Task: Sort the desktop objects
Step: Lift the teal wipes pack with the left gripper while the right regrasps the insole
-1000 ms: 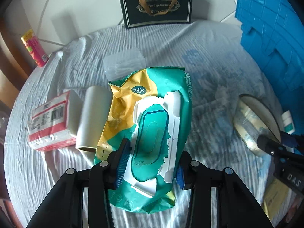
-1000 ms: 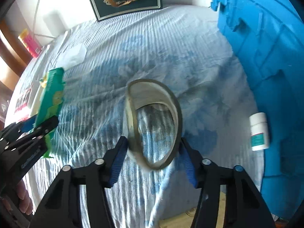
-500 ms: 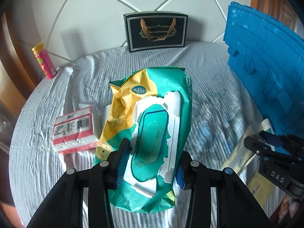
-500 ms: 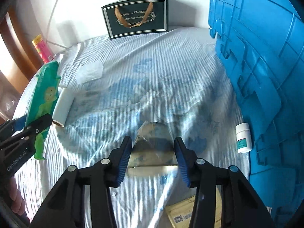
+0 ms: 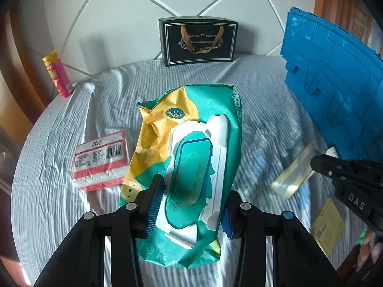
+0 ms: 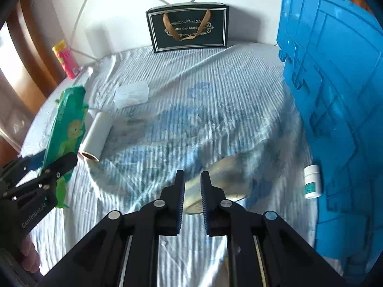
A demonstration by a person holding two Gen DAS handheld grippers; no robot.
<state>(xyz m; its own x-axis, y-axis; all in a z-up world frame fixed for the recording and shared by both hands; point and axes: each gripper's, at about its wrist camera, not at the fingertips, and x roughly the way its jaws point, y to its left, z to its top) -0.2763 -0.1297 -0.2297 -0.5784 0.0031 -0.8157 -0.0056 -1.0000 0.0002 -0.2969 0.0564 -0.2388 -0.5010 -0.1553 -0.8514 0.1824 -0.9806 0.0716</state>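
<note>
Left wrist view: left claw (image 5: pixel 189 205) grips wipes pack (image 5: pixel 191 143) above desk (image 5: pixel 47 203); right claw (image 6: pixel 192 179) pinches tape roll (image 6: pixel 229 174). Blue crate (image 6: pixel 335 95) walls right edge; centre open.

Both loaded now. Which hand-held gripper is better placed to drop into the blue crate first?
Right, probably. The right hand-held gripper, shut on the tape roll, sits beside the blue crate; the left hand-held gripper holds the wipes pack farther away.

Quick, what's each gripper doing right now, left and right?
Left gripper: closed on the green wet wipes pack, lifted off the bed.
Right gripper: closed on the edge of the clear tape roll.
</note>
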